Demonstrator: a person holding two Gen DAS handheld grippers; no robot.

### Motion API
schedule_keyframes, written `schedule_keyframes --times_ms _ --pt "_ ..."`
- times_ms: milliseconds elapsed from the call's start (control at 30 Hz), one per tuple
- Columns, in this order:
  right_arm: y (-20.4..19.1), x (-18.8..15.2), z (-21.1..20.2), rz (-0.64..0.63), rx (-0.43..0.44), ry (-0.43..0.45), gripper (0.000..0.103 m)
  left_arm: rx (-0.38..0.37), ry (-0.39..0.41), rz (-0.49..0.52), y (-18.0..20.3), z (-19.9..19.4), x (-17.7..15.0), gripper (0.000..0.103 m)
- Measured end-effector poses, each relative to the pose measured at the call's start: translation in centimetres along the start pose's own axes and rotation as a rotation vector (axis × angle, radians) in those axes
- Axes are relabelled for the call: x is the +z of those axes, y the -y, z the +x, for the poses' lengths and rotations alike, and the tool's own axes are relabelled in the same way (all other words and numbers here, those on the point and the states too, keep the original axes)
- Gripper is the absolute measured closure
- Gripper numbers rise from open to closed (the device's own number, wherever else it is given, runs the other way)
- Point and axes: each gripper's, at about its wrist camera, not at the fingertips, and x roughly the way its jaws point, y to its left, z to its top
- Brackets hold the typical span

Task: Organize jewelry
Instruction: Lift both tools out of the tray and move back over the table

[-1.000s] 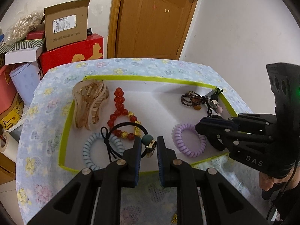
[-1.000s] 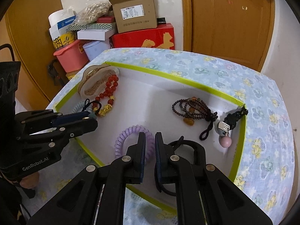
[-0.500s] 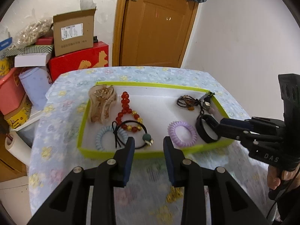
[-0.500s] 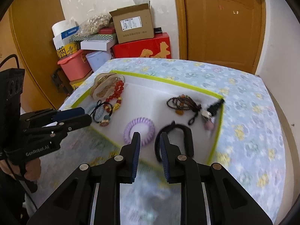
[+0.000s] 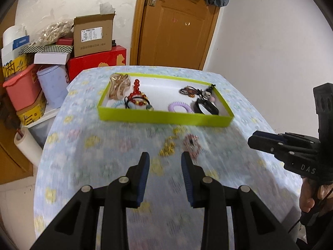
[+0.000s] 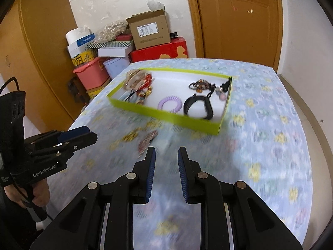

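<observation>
A lime green tray stands on the flowered cloth. It holds a beige hair claw, red beads, a black hair tie, a purple coil tie, a black band and dark beads. In front of the tray, blurred, lie a gold chain and a pinkish bracelet. My left gripper is open and empty, short of these two. My right gripper is narrowly open and empty.
Cardboard and red boxes, a pink tub and a paper roll crowd the floor left of the table. A wooden door stands behind. A hand grips the right tool's handle.
Both grippers pulled back from the tray toward the table's near side and opened. The left let go of the black hair tie, the right the black band; both lie in the tray.
</observation>
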Motion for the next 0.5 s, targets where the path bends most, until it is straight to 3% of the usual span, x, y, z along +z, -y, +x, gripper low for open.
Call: schedule_keyframes --times_ms 500 --pt "-1.8 -3.2 -3.0 -0.005 0.02 0.002 0.08 0.0 0.039 0.01 2.0 -4.6 -2.5 0.07"
